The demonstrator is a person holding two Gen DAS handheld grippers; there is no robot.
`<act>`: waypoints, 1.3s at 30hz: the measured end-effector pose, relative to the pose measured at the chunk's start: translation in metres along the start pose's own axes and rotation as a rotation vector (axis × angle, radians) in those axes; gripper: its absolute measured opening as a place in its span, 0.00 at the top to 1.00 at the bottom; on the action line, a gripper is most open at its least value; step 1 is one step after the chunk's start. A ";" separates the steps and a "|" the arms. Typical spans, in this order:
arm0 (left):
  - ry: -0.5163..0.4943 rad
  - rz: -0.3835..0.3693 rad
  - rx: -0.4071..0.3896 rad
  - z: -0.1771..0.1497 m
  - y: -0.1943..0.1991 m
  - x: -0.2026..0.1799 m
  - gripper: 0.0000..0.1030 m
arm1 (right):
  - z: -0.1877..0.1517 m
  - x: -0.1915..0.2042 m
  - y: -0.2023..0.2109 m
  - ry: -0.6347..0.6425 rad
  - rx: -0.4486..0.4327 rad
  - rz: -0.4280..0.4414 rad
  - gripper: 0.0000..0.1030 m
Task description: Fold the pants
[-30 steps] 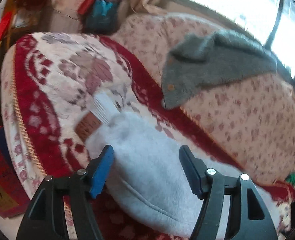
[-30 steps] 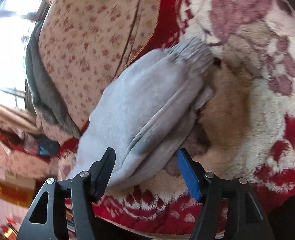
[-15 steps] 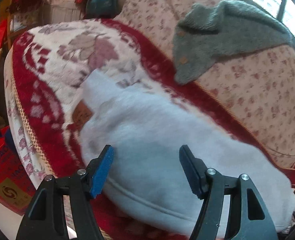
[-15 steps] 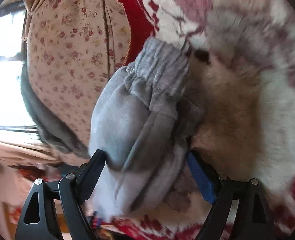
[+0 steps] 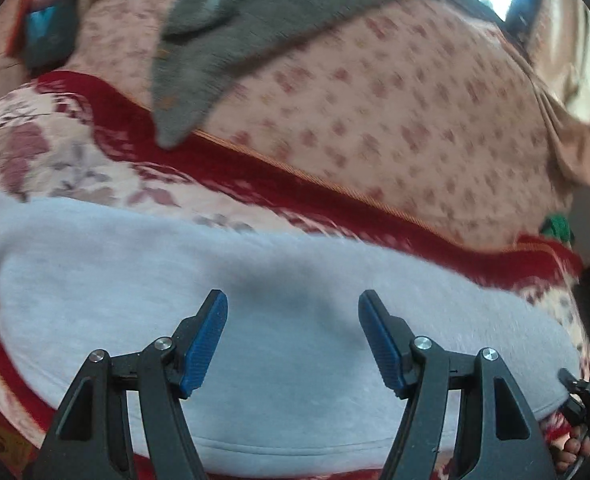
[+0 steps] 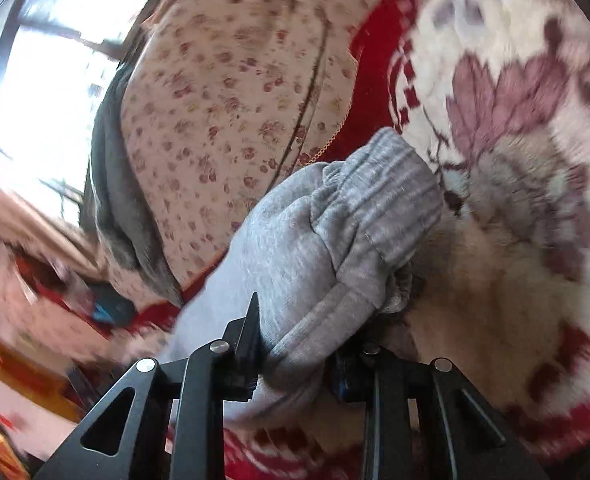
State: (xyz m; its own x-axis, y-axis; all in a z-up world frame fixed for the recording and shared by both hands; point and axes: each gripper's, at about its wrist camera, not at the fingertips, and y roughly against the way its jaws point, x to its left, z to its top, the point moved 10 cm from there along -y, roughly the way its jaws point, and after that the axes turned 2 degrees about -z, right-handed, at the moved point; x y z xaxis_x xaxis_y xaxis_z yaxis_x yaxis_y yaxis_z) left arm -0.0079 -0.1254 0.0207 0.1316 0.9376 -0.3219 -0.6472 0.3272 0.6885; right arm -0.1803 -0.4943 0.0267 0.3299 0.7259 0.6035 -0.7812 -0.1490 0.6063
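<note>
1. On the red-and-cream floral blanket [image 5: 75, 168] the light grey sweatpants [image 5: 279, 328] lay stretched out, in front of the sofa's flowered back cushion [image 5: 395, 112]; a grey knitted cardigan [image 5: 231, 36] was draped over that cushion, apart from the pants.
2. The left gripper [image 5: 293, 336] hovered over the middle of the pants with its jaws well apart and nothing between the blue pads.
3. The right gripper [image 6: 295, 344] was closing on the bunched leg end just behind the ribbed cuff [image 6: 383, 204]; fabric sat between its jaws.
4. The step looked like gathering the leg end for a fold; next, the cuff end probably needed carrying toward the waist, while the left steadied the cloth.
</note>
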 end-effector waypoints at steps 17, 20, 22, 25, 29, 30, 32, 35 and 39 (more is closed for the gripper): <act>-0.209 -0.119 0.144 0.011 -0.068 -0.100 0.19 | 0.056 0.041 -0.002 0.153 -0.010 -0.096 0.25; -0.275 -0.112 0.154 0.026 -0.089 -0.128 0.19 | 0.054 0.083 -0.060 0.262 0.053 -0.008 0.25; -0.302 -0.148 0.176 0.037 -0.106 -0.153 0.19 | 0.040 0.091 -0.100 0.302 0.129 0.004 0.25; -0.321 -0.150 0.209 0.044 -0.129 -0.169 0.19 | 0.009 0.073 -0.135 0.307 0.251 -0.025 0.26; -0.355 -0.151 0.317 0.028 -0.159 -0.180 0.19 | -0.024 0.068 -0.131 0.525 0.221 -0.093 0.28; -0.375 -0.158 0.340 0.020 -0.162 -0.183 0.19 | -0.029 0.068 -0.129 0.558 0.221 -0.106 0.28; -0.420 -0.168 0.364 0.009 -0.166 -0.187 0.19 | -0.027 0.065 -0.124 0.529 0.219 -0.084 0.27; -0.486 -0.153 0.378 -0.003 -0.173 -0.192 0.19 | -0.022 0.061 -0.120 0.474 0.213 -0.034 0.27; -0.530 -0.137 0.399 -0.010 -0.190 -0.197 0.14 | -0.023 0.065 -0.121 0.496 0.206 -0.039 0.27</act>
State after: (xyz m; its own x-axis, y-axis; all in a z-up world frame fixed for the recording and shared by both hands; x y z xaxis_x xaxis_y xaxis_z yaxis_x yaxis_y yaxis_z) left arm 0.0814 -0.3735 -0.0530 0.6089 0.7822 -0.1317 -0.2851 0.3708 0.8839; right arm -0.0769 -0.4141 -0.0192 0.0271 0.9562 0.2915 -0.6364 -0.2084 0.7427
